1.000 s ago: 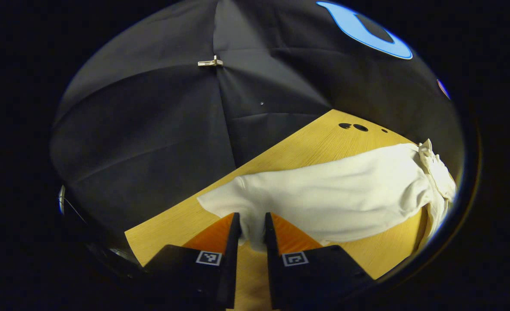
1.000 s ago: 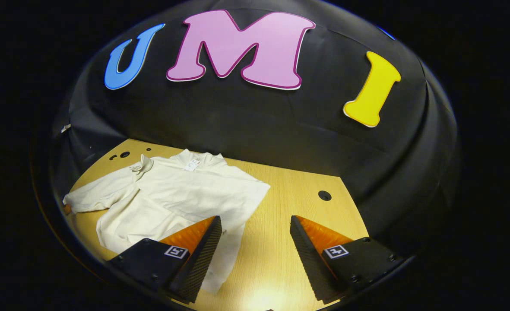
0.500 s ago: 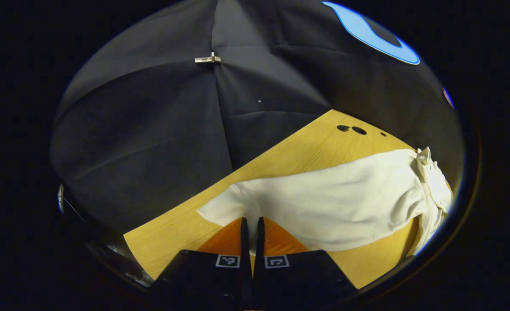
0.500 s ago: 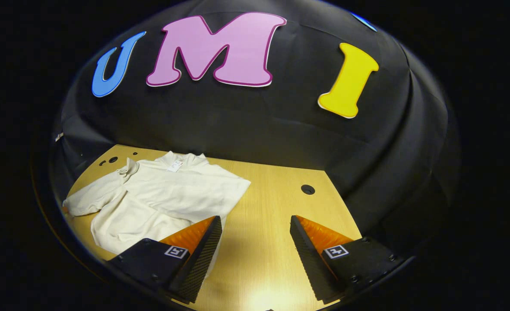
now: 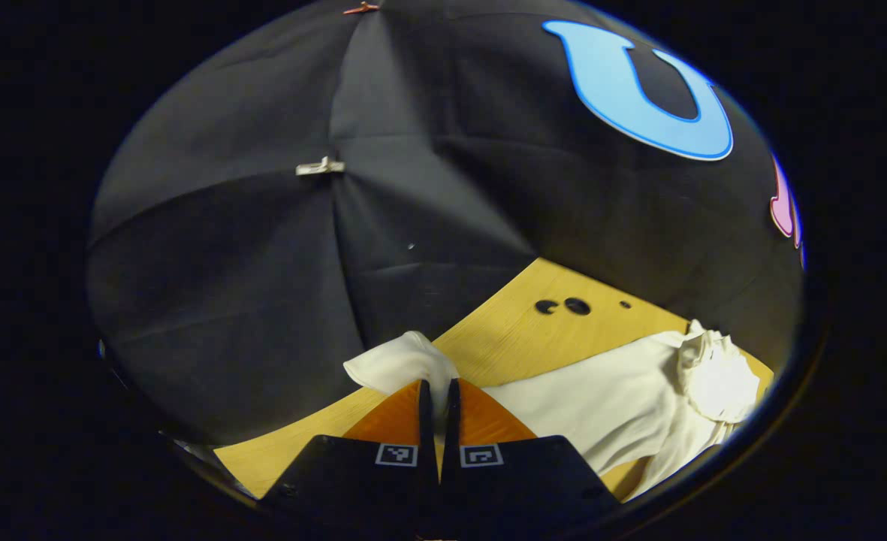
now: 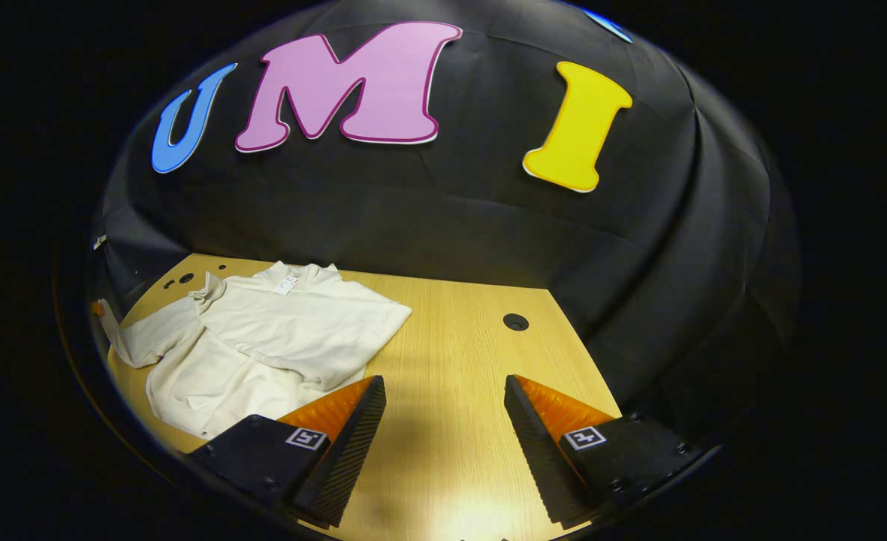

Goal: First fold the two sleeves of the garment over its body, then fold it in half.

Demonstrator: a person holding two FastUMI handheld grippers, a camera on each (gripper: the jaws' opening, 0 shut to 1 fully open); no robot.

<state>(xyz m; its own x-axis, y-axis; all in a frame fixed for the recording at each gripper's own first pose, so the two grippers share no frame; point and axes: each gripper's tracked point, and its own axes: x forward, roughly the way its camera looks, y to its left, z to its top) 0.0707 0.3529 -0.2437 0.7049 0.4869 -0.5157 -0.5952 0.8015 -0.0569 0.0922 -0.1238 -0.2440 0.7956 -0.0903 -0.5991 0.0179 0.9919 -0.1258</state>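
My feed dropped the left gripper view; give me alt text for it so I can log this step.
The left tool is shut on the cuff of a cream sleeve, lifting it above a wooden table. The sleeve runs right to the bunched garment at the edge of the view. Black cloth walls stand behind.

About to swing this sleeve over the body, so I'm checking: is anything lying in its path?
Nothing visible: the left tool pinches the sleeve, and only bare table lies before the garment's body.
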